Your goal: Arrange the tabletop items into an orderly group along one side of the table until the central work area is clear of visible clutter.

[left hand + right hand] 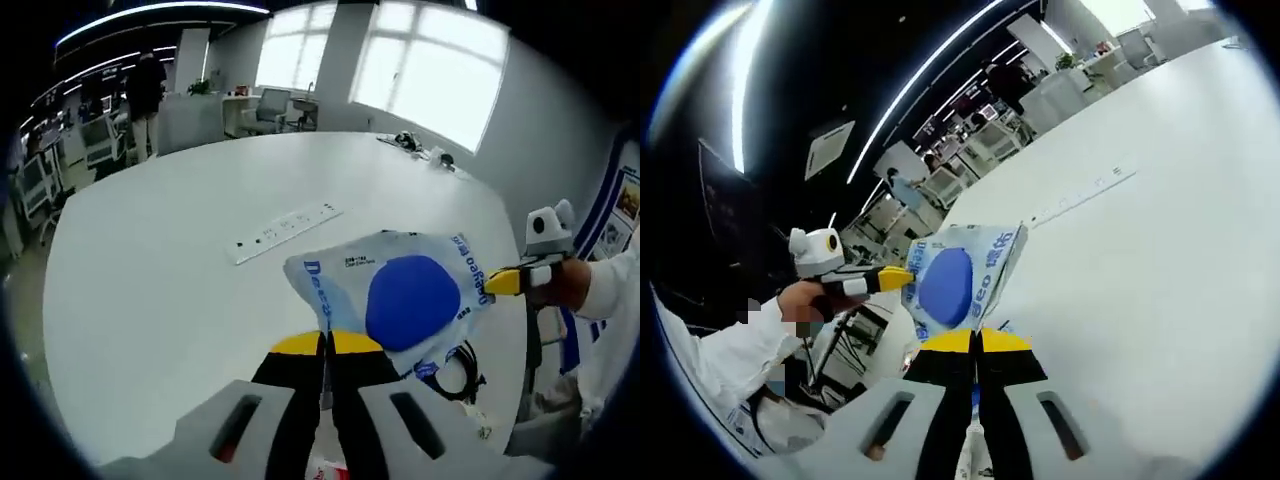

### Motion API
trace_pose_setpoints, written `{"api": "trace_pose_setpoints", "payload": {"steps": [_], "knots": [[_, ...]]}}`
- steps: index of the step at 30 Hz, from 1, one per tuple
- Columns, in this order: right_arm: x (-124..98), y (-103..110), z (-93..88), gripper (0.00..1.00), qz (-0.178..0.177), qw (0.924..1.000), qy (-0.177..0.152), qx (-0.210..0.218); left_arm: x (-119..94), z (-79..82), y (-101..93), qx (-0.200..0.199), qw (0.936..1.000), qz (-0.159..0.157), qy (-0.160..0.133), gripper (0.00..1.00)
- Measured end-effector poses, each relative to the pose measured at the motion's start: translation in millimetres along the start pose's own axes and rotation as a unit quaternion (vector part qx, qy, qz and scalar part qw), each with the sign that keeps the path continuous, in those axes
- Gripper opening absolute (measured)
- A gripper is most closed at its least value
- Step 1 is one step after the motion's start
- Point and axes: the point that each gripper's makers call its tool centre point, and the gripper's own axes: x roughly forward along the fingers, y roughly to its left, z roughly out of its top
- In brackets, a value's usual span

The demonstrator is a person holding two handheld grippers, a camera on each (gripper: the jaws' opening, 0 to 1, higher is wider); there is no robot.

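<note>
A see-through plastic bag (400, 295) with a big blue disc and blue print hangs stretched between both grippers above the white table (150, 270). My left gripper (326, 342) is shut on the bag's near edge, yellow tips pressed together. The right gripper (503, 283), held in a person's hand, comes in from the right and pinches the bag's far corner. In the right gripper view, my right gripper (978, 341) is shut on the bag (960, 275) from below, and the left gripper (898, 278) clamps its left corner.
A long white power strip (285, 228) lies flat near the middle of the table, also in the right gripper view (1080, 198). A black cable (455, 370) lies below the bag. Small items (415, 145) sit at the far table edge. Office chairs and a standing person are beyond.
</note>
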Motion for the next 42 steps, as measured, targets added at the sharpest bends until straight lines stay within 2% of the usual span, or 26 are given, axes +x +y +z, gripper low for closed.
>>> {"api": "trace_pose_setpoints", "payload": {"steps": [13, 15, 22, 34, 42], "knots": [[-29.3, -25.7, 52.1, 0.0, -0.027, 0.9982, -0.038, -0.037, 10.0, 29.7, -40.2, -0.015, 0.9992, -0.009, -0.036, 0.0], [-35.2, -31.4, 63.5, 0.0, -0.028, 0.9977, -0.048, -0.039, 14.1, 32.7, -46.7, -0.017, 0.999, -0.01, -0.039, 0.0], [-44.7, -52.3, 84.1, 0.0, -0.042, 0.9958, -0.059, -0.056, 35.7, 40.4, -61.7, -0.04, 0.9979, -0.01, -0.049, 0.0], [-49.8, -97.3, 105.6, 0.0, -0.067, 0.9936, -0.059, -0.069, 78.9, 39.2, -79.5, -0.075, 0.9963, -0.01, -0.04, 0.0], [-42.8, -126.2, 109.3, 0.0, -0.083, 0.9928, -0.05, -0.07, 106.1, 33.9, -79.8, -0.089, 0.9956, -0.001, -0.028, 0.0]]}}
